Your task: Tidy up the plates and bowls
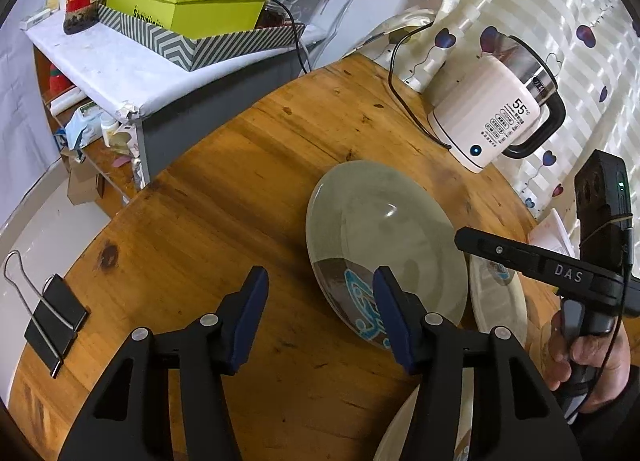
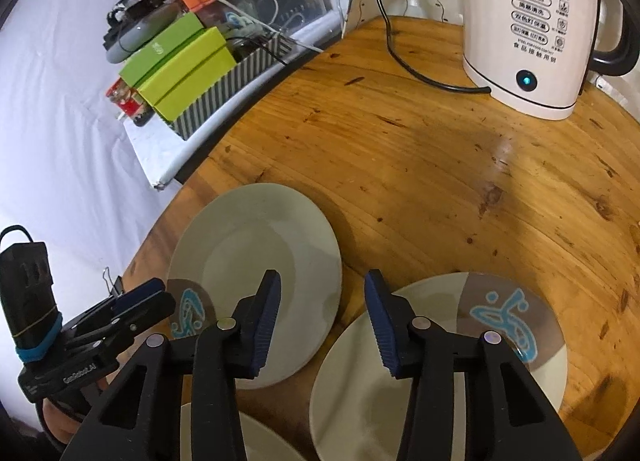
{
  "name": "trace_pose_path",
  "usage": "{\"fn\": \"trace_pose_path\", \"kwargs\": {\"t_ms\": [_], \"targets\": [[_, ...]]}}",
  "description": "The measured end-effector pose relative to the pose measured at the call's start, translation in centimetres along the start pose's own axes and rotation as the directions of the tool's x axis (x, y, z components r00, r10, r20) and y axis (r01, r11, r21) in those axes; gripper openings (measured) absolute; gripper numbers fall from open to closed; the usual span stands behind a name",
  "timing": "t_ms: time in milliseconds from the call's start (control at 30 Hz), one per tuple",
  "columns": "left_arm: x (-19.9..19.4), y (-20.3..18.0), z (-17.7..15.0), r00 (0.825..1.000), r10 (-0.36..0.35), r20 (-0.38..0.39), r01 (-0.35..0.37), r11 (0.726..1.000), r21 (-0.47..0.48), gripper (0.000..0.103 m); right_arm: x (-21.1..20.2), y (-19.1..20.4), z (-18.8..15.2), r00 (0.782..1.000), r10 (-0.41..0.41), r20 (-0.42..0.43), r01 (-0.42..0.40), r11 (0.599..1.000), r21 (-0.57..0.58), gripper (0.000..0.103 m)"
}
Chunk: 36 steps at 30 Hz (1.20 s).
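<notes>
My left gripper [image 1: 320,281] hangs with jaws apart and empty, its right pad over the near rim of the left plate [image 1: 384,221]. My right gripper [image 2: 320,285] is likewise parted and empty, straddling the gap between that plate [image 2: 256,245] and the right plate [image 2: 460,361]. Bare table [image 2: 440,165] lies ahead up to the kettle [image 2: 528,21].

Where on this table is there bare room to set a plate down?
The widest bare wood on the table lies between the kettle and the two plates. Another free strip runs from the left plate to the binder clip by the edge. It is crowded near the person: three plates sit close together there, with both grippers over them.
</notes>
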<state>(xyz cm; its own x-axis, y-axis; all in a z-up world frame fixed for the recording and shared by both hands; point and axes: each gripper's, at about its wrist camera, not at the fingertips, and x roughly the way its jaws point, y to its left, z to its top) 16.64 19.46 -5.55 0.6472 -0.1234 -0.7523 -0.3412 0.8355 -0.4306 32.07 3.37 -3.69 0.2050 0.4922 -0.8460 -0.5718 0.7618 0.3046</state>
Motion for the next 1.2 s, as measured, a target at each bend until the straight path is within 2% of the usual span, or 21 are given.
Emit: {"fn": "trace_pose_path", "kwargs": {"t_ms": [67, 233, 433, 533, 600, 1200], "targets": [[0.2, 0.1, 0.0, 1.0, -0.007, -0.007, 0.007, 1.0, -0.002, 0.048, 0.3, 0.1, 0.1, 1.0, 0.002, -0.007, -0.002, 1.0, -0.004, 0.04], [0.5, -0.1, 0.2, 1.0, -0.015, -0.012, 0.015, 1.0, 0.004, 0.041, 1.0, 0.2, 0.2, 1.0, 0.009, -0.022, -0.009, 1.0, -0.006, 0.025], [0.7, -0.1, 0.2, 1.0, -0.023, -0.007, 0.023, 1.0, 0.006, 0.035, 1.4, -0.2, 0.1, 1.0, 0.01, -0.023, -0.009, 1.0, 0.016, 0.019], [0.7, -0.1, 0.2, 1.0, -0.027, -0.004, 0.027, 1.0, 0.006, 0.035, 1.5, -0.4, 0.0, 1.0, 0.02, -0.021, -0.019, 0.999, 0.028, 0.018], [0.9, -0.2, 0.3, 0.999, -0.038, -0.011, 0.038, 0.999, 0.006, 0.028, 1.5, -0.3, 0.0, 1.0, 0.018, -0.021, -0.018, 0.999, 0.027, 0.018], [0.1, -0.2, 0.8, 0.998, -0.058, -0.005, 0.058, 0.998, -0.014, 0.027, 0.9, 0.1, 0.5, 1.0, 0.02, -0.018, -0.02, 0.999, 0.03, 0.018]]}}
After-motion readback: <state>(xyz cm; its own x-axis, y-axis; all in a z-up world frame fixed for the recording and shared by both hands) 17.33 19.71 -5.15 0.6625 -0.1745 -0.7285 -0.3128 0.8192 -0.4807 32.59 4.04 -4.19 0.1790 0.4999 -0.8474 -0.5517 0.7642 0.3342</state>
